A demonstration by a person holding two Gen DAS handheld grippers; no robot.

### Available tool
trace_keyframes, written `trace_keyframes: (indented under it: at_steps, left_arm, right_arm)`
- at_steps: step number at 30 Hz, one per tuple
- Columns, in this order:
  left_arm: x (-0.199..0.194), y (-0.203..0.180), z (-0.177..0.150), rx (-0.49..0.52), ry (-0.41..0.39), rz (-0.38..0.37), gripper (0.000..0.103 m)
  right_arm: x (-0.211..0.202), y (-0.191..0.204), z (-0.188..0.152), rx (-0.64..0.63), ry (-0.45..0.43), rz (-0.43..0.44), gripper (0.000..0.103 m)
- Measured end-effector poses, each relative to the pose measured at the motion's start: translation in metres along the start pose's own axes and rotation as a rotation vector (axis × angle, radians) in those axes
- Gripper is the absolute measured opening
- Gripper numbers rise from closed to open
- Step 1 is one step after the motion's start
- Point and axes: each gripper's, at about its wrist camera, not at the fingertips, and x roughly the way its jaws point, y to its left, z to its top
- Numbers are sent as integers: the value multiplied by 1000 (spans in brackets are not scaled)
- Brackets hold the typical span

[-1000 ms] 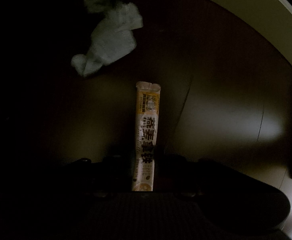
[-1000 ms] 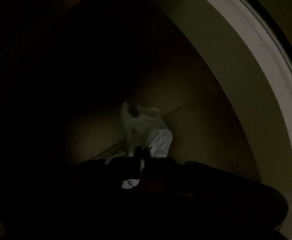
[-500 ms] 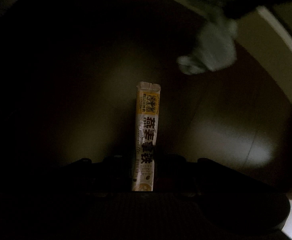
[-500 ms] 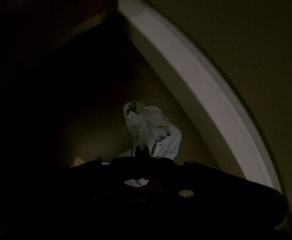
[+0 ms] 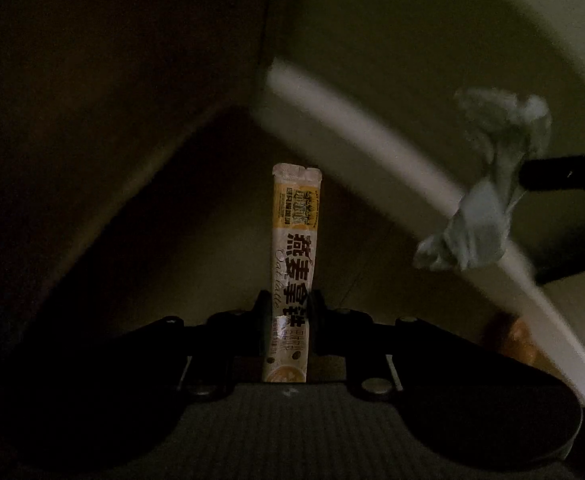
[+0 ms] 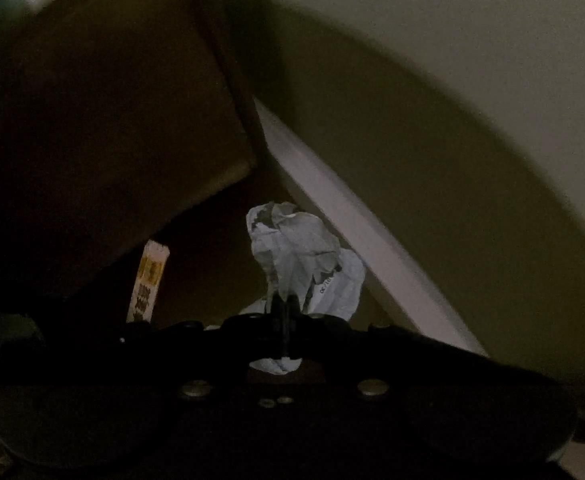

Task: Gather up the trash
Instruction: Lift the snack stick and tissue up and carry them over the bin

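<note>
Two pieces of trash are in hand, one to each gripper, and both are clear of any surface. Pressed against the lower part of the oat latte sachet (image 5: 292, 264), the jaws of the left gripper (image 5: 288, 308) hold it upright, with its torn top end pointing away from the camera. Squeezed fully together, the jaws of the right gripper (image 6: 283, 306) pinch a thin fold of the crumpled tissue (image 6: 304, 264), whose loose bulk blooms above the fingertips while a scrap shows behind them. Carrying well, I judge, means keeping both pinches firm and the swing gentle, since the tissue hangs by a small tuck and could slip free, and the sachet, gripped low, may tip sideways. Neither pinch should be let go until a bin is under it; none is visible. Beyond the jaws lie a dim brown floor (image 5: 196, 240), a white baseboard (image 5: 372, 136) and a pale wall (image 5: 412, 40). Count: one sachet, one tissue, two grippers.
</note>
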Motion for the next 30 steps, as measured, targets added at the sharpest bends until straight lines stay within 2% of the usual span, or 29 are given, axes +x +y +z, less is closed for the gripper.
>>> trace_keyframes:
  at_steps: [6,11,16,24,25,30]
  left_arm:
    - [-116,-25,11,-18,-157,-36,18]
    - [-218,-34,-1,-21,-287,-56,18]
    - [-315,-51,1,24,-417,-51,18]
    - [-447,-59,20,68,-613,-5,18]
    - [-463,-58,34,66,-627,2,18]
    - [-528,-42,52,39,-690,30,18]
  right_arm:
    - [-107,34,7,-50,-156,28,0]
    - [-196,64,2,-149,-272,27,0]
    - [-278,96,14,-240,-394,6,0]
    - [-373,152,45,-354,-591,-9,0]
    - [-383,162,50,-370,-620,-10,0]
    - [-417,207,82,-420,-720,-1,0]
